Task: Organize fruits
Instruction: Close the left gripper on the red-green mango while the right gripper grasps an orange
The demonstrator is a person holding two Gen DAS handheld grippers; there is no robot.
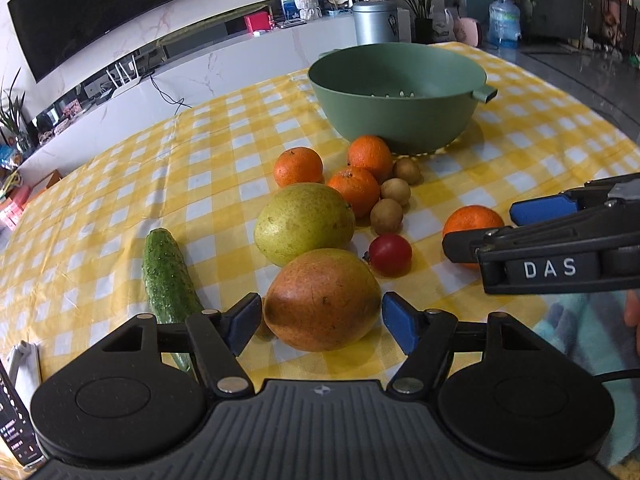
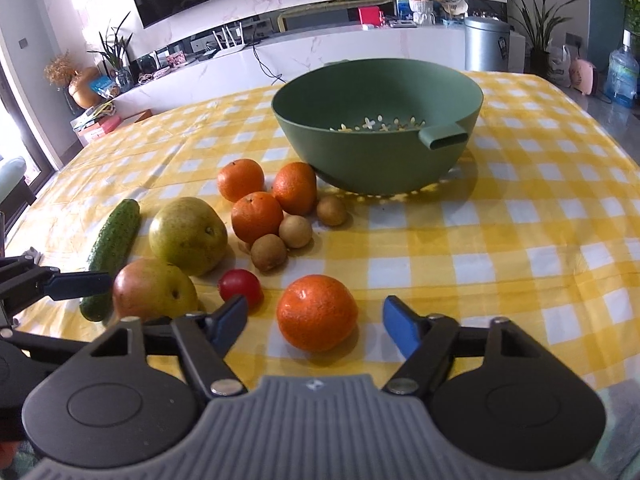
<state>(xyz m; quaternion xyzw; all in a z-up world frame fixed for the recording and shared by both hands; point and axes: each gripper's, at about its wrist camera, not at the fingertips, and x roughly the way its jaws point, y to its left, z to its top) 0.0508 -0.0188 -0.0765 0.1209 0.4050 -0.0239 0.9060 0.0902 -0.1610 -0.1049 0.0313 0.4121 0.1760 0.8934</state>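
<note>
My left gripper (image 1: pixel 320 322) is open, its blue pads either side of a red-orange pear (image 1: pixel 322 300) without touching it. My right gripper (image 2: pixel 316 322) is open around a lone orange (image 2: pixel 317 312); it also shows in the left wrist view (image 1: pixel 472 222). A green colander bowl (image 2: pixel 460 92) stands empty behind. Between lie a green pear (image 2: pixel 188 234), three oranges (image 2: pixel 256 216), three small brown fruits (image 2: pixel 295 231), a cherry tomato (image 2: pixel 241 286) and a cucumber (image 2: pixel 112 252).
The table carries a yellow checked cloth (image 2: pixel 500 240). A white object (image 1: pixel 22 364) lies at its near left edge. A TV wall, a cabinet and plants stand behind the table.
</note>
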